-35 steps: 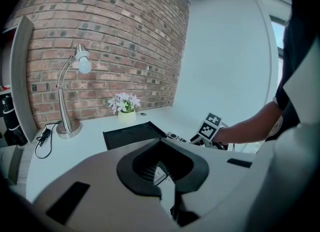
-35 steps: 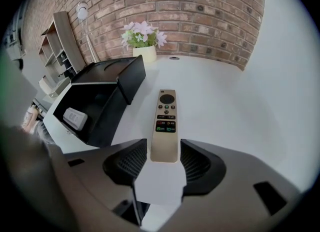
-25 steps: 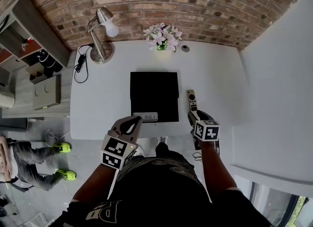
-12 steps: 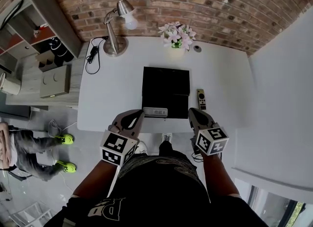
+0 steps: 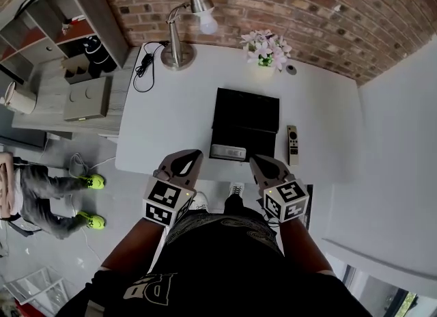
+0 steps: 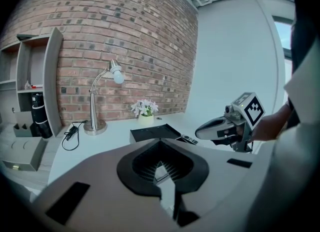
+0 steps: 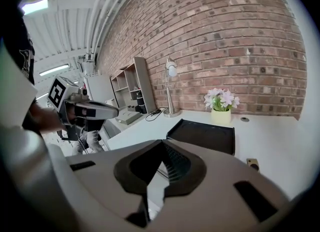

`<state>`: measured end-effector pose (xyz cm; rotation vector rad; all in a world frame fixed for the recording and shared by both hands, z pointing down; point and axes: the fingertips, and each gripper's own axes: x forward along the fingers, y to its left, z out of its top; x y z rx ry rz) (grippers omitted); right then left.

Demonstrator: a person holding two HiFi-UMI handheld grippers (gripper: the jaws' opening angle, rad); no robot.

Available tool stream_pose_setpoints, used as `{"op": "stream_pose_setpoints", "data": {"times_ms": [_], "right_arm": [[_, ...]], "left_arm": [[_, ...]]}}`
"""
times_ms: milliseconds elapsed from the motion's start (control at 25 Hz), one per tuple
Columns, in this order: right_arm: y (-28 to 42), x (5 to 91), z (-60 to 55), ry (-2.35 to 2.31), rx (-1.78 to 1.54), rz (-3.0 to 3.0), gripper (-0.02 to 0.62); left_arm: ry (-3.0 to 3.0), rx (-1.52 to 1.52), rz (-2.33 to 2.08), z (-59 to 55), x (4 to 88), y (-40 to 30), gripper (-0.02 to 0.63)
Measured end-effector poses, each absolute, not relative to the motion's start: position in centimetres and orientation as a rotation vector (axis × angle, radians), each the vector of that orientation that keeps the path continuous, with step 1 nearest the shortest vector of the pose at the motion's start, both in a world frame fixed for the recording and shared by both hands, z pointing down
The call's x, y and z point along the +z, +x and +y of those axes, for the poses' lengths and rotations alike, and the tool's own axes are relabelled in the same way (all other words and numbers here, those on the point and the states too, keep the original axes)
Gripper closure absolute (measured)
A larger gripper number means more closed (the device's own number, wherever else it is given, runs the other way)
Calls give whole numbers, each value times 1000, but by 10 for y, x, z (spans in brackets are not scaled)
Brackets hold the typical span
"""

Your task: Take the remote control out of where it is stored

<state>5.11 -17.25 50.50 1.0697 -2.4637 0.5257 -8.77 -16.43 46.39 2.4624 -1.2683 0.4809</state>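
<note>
Right gripper (image 5: 264,167) jaws together, empty; left gripper (image 5: 181,163) same. Remote (image 5: 293,146) lies flat on bench (image 5: 164,114), just right of tray (image 5: 246,121). Likely light, stiff, slick plastic. Pinch mid-body across the long sides.

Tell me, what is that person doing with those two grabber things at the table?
A person stands at a white table with a tool in each hand. The remote control lies on the table just right of a black box, not inside it. The left tool and the right tool are both shut and empty, near the table's front edge. The remote looks already taken out.
</note>
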Motion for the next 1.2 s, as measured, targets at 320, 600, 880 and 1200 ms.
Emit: {"op": "stream_pose_setpoints", "data": {"times_ms": [320, 600, 880, 1200], "right_arm": [[46, 528, -180, 980, 483, -2392, 588], [39, 565, -197, 824, 383, -2288, 588], [32, 600, -213, 619, 283, -2187, 586], [20, 652, -209, 224, 110, -2014, 540]], "left_arm": [[2441, 474, -1271, -165, 468, -94, 600], [2404, 515, -1293, -161, 479, -99, 600], [2337, 539, -1338, -155, 489, -107, 601], [2271, 527, -1409, -152, 492, -117, 600]]}}
